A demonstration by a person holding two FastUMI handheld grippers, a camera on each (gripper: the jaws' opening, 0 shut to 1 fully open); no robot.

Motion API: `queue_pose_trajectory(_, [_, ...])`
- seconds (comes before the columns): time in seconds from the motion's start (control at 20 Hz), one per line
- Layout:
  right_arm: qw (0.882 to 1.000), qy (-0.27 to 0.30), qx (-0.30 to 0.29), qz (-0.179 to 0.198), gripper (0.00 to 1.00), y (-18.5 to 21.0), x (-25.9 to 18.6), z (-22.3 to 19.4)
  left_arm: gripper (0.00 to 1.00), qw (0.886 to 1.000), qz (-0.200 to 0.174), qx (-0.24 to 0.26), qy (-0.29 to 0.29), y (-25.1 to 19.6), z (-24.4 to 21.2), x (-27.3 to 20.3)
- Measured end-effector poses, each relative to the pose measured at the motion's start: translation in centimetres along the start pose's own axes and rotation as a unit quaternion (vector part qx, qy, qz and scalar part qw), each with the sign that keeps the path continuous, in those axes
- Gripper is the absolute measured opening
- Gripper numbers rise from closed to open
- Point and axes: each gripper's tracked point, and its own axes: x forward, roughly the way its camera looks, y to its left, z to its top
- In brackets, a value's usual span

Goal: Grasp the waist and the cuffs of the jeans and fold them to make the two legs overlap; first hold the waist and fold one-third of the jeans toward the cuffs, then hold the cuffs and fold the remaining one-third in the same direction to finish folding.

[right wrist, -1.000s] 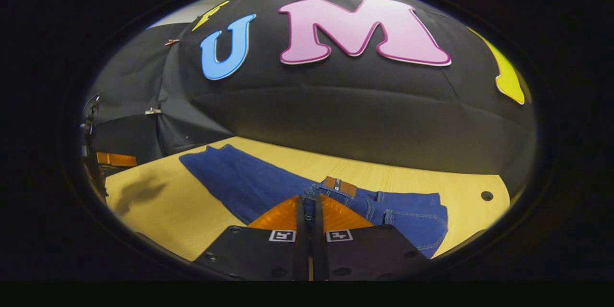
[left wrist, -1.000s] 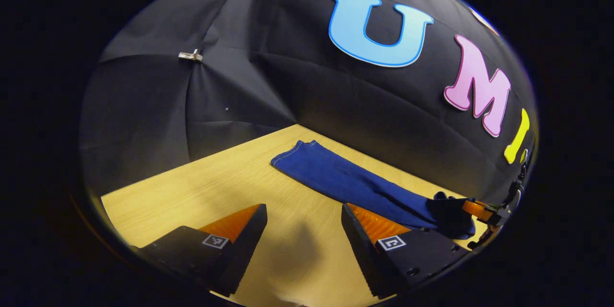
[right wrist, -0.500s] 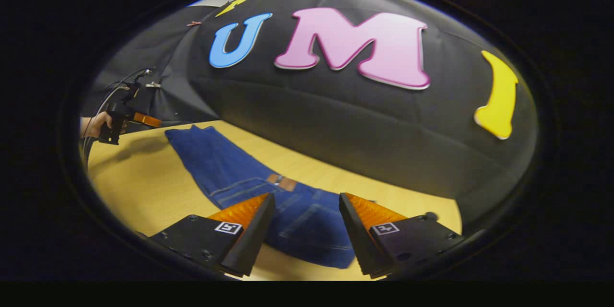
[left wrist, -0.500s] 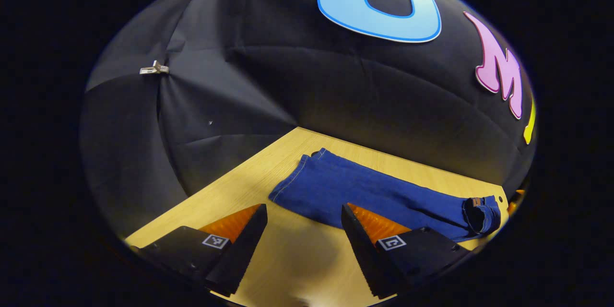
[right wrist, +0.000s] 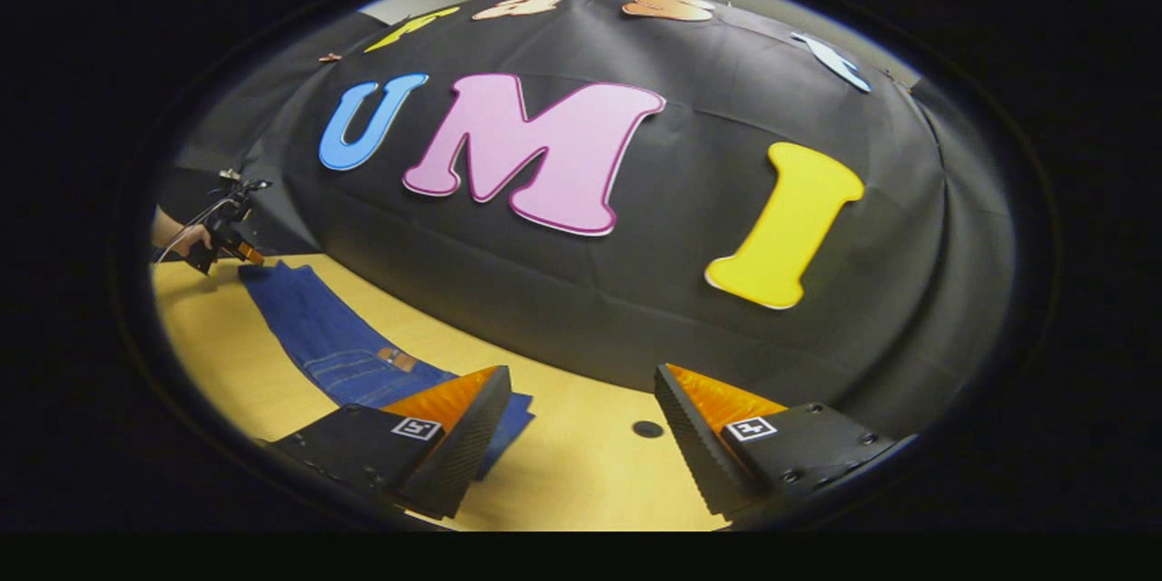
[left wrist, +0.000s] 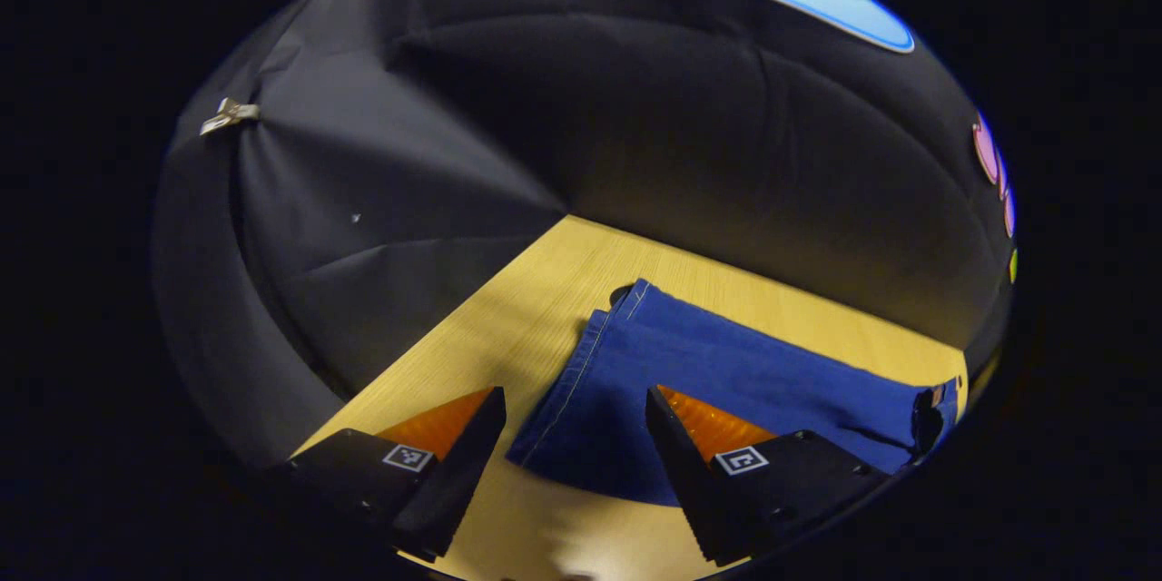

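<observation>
The blue jeans lie flat on the wooden table as one long strip running along the back wall. In the left gripper view their cuff end lies just ahead of and between my fingers, and the left gripper hovers open over it. In the right gripper view the jeans stretch off to the left, the waist end with its brown patch nearest me. My right gripper is open, to the right of the waist, holding nothing. The left gripper shows far off at the cuffs.
A hand holds the far gripper. A small round hole sits in the table between my right fingers. The black cloth wall stands close behind the jeans and along the table's left side.
The right gripper opened, let go of the waist and drew away to the right. The left gripper moved forward to the cuffs, which now lie between its open fingers.
</observation>
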Motion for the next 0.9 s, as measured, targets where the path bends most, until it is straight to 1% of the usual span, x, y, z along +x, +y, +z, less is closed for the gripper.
queue_pose_trajectory(0.05, [1.0,0.009,0.016,-0.007,0.97,-0.9,-0.7,-0.3,0.97,1.0,0.011,0.026,0.008,-0.4,-0.1,0.2])
queue_pose_trajectory(0.1, [0.999,0.03,0.033,-0.023,0.96,-2.2,-1.5,-1.3,0.96,0.999,0.014,0.044,0.015,-0.8,-0.4,-0.1])
queue_pose_trajectory(0.15, [0.998,0.047,0.033,-0.034,0.99,-3.2,-1.8,-2.2,0.96,0.999,0.005,0.038,0.019,-0.8,-0.8,0.0])
queue_pose_trajectory(0.2, [0.997,0.064,0.036,-0.04,0.97,-3.8,-2.7,-3.1,0.97,0.999,-0.005,0.025,0.024,-0.7,-0.9,0.1])
queue_pose_trajectory(0.25, [0.996,0.069,0.047,-0.041,0.98,-3.6,-3.6,-3.4,0.98,1.0,-0.017,0.017,0.018,-0.2,-0.9,-0.2])
queue_pose_trajectory(0.3, [0.995,0.075,0.055,-0.042,0.97,-3.5,-4.4,-3.8,0.98,0.999,-0.029,0.016,0.025,-0.2,-1.0,-0.1])
queue_pose_trajectory(0.35, [0.994,0.082,0.057,-0.041,0.97,-3.3,-4.8,-4.3,1.0,0.998,-0.036,0.028,0.035,-0.3,-1.3,-0.1])
queue_pose_trajectory(0.45, [0.993,0.094,0.061,-0.036,0.97,-2.6,-5.1,-5.3,0.97,0.995,-0.065,0.051,0.052,-1.7,-1.7,-0.5])
queue_pose_trajectory(0.55, [0.992,0.092,0.086,-0.015,0.97,-1.1,-5.2,-5.4,0.96,0.991,-0.08,0.086,0.062,-2.2,-1.8,-1.5])
queue_pose_trajectory(0.6, [0.992,0.087,0.096,-0.008,0.98,-0.4,-5.0,-5.2,0.96,0.99,-0.088,0.091,0.056,-2.8,-1.8,-1.7])
queue_pose_trajectory(0.65, [0.992,0.086,0.097,-0.006,0.97,0.0,-4.8,-5.3,0.74,0.99,-0.089,0.093,0.054,-3.1,-2.0,-2.2])
queue_pose_trajectory(0.7, [0.992,0.084,0.095,-0.004,0.97,0.0,-5.0,-5.5,0.52,0.991,-0.093,0.083,0.052,-3.6,-1.9,-1.8])
queue_pose_trajectory(0.75, [0.992,0.083,0.092,-0.002,0.97,0.0,-4.9,-5.5,0.39,0.992,-0.093,0.07,0.048,-3.8,-1.9,-1.8])
queue_pose_trajectory(0.8, [0.993,0.083,0.09,-0.002,0.97,0.1,-5.0,-5.4,0.39,0.992,-0.1,0.056,0.046,-4.1,-1.9,-2.0])
queue_pose_trajectory(0.85, [0.993,0.082,0.087,-0.004,0.97,-0.1,-5.0,-5.3,0.28,0.993,-0.101,0.045,0.046,-4.4,-2.0,-2.2])
queue_pose_trajectory(0.9, [0.993,0.082,0.085,-0.008,0.97,-0.2,-4.9,-5.4,0.25,0.993,-0.102,0.038,0.043,-4.5,-2.0,-2.2])
